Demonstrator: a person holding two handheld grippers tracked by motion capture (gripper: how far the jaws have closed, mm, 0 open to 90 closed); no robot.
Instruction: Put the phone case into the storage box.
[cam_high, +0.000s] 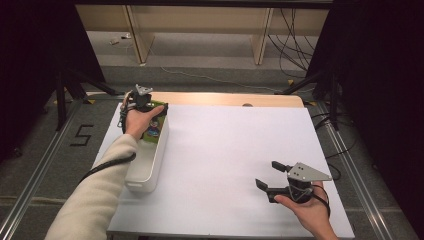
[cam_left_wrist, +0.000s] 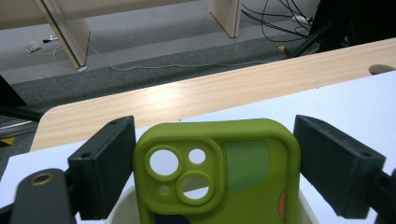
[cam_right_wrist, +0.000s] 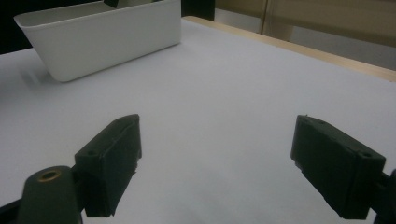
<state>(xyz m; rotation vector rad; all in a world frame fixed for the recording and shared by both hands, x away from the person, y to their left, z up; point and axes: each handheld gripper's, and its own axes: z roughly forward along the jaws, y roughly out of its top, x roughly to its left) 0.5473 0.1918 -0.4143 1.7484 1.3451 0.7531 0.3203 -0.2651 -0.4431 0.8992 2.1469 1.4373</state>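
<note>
While left gripper (cam_left_wrist: 215, 172) clamps green phone case (cam_left_wrist: 219, 177) over white bin (cam_high: 150, 165), right gripper (cam_high: 270, 176) gapes above white tabletop (cam_high: 230, 150) (cabled floor behind).

bin (cam_high: 150, 165): on table's (cam_high: 225, 150) left edge | phone case (cam_high: 155, 122): over bin's far end | right hand-held gripper (cam_high: 267, 176): table's near right

We count 1 green phone case (cam_left_wrist: 243, 182), 1 white bin (cam_high: 150, 165), 1 white mat (cam_high: 225, 150), 1 wooden table (cam_left_wrist: 187, 98), and 2 handheld grippers: left (cam_high: 145, 107), right (cam_high: 270, 177).
</note>
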